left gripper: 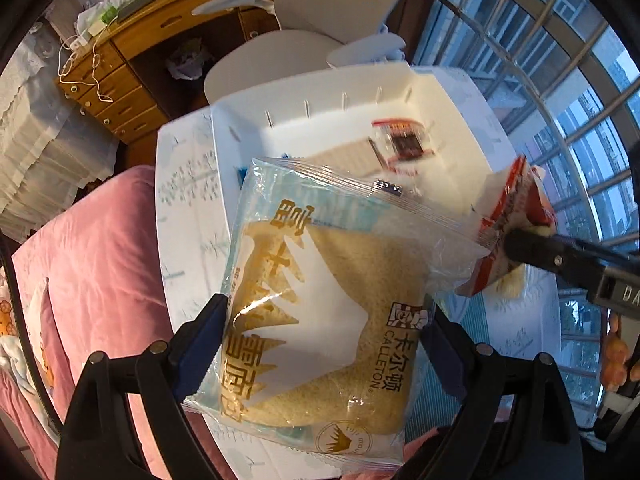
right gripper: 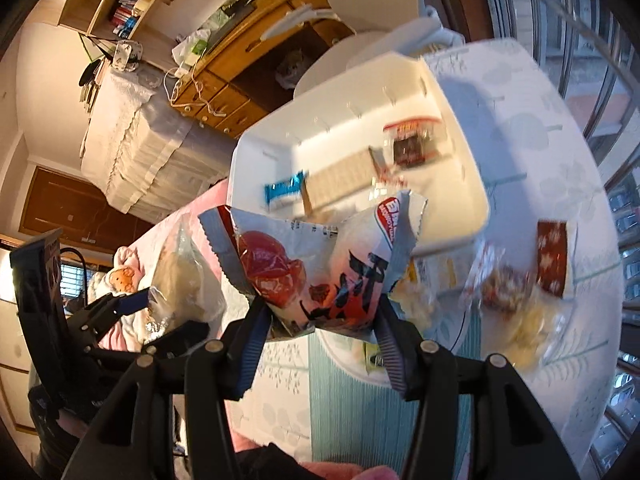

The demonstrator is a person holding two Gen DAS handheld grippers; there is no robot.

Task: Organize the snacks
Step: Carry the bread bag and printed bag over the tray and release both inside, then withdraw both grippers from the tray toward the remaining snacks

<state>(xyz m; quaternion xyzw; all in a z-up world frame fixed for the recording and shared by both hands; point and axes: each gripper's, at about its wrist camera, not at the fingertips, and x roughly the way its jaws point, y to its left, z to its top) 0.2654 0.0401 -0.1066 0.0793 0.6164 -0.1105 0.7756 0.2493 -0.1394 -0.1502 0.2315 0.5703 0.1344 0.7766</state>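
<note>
My left gripper point(left gripper: 324, 312) is shut on a clear packet of sliced bread point(left gripper: 320, 304) with gold lettering, held above the table in front of a white storage bin point(left gripper: 472, 120). My right gripper point(right gripper: 320, 312) is shut on a white and red snack bag point(right gripper: 320, 268), held just before the same bin point(right gripper: 476, 184). That bag point(left gripper: 516, 224) and the right gripper's finger point(left gripper: 536, 252) show at the right of the left wrist view. The bread packet point(right gripper: 180, 280) and left gripper point(right gripper: 132, 304) show at the left of the right wrist view. The bin holds a red-edged packet point(right gripper: 412, 140), a blue packet point(right gripper: 284, 188) and a beige one.
Loose snack packets point(right gripper: 516, 292) and a dark red packet point(right gripper: 552, 260) lie on the patterned tablecloth point(right gripper: 552, 128) to the right. A white chair point(left gripper: 280, 52) and a wooden desk point(left gripper: 132, 76) stand behind the table. A pink bed cover point(left gripper: 96, 248) is to the left, barred windows point(left gripper: 580, 100) to the right.
</note>
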